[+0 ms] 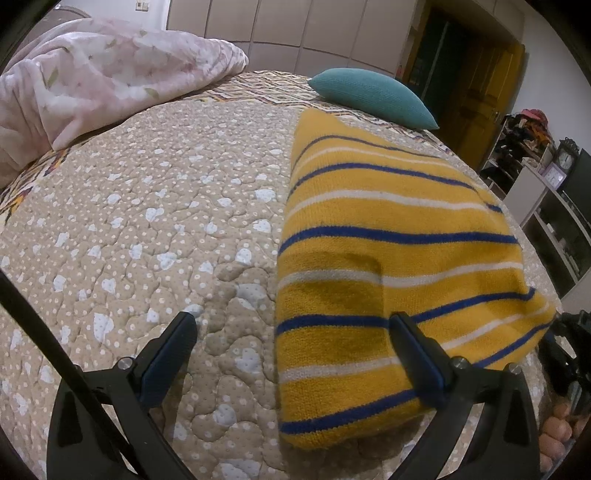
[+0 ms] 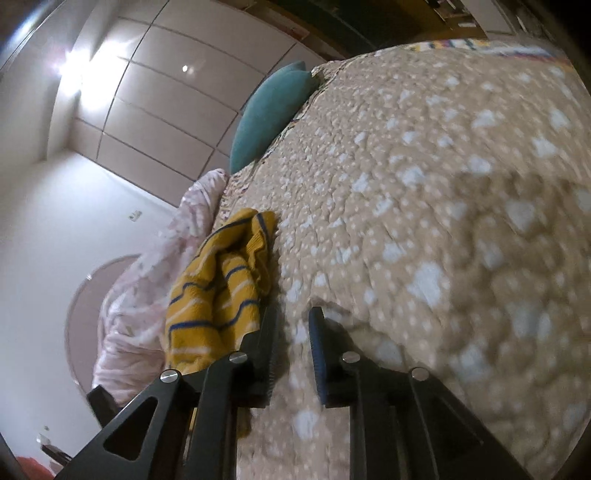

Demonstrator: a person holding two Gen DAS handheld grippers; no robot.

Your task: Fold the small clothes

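Left wrist view: a bed covered by a beige quilted bedspread (image 1: pixel 155 229) printed with white dots and pale blue patches. A yellow knitted garment (image 1: pixel 388 258) with blue and white stripes lies folded on the right part of the bedspread, running from the near edge toward the head of the bed. The left tongs (image 1: pixel 291 343) stand wide apart above the quilt; the right-hand finger sits over the garment's near end, the other over bare quilt, and nothing is gripped. A teal cushion (image 1: pixel 373 96) rests beyond the garment, close to its far corner. A pink floral duvet (image 1: pixel 92 77) is bunched at the far left. Behind the bed stands a padded panelled headboard (image 1: pixel 295 33); to the right are a wooden door (image 1: pixel 484 96) and shelving with a clock (image 1: pixel 565 158).

Right wrist view, tilted and partly motion-blurred: the right tongs (image 2: pixel 291 325) are parted by a narrow gap, close over the bedspread (image 2: pixel 424 184), gripping nothing. The garment (image 2: pixel 218 291) appears bunched just beside the left-hand finger; whether they touch cannot be told. The cushion (image 2: pixel 266 118), duvet (image 2: pixel 140 288) and headboard (image 2: pixel 155 92) show beyond.
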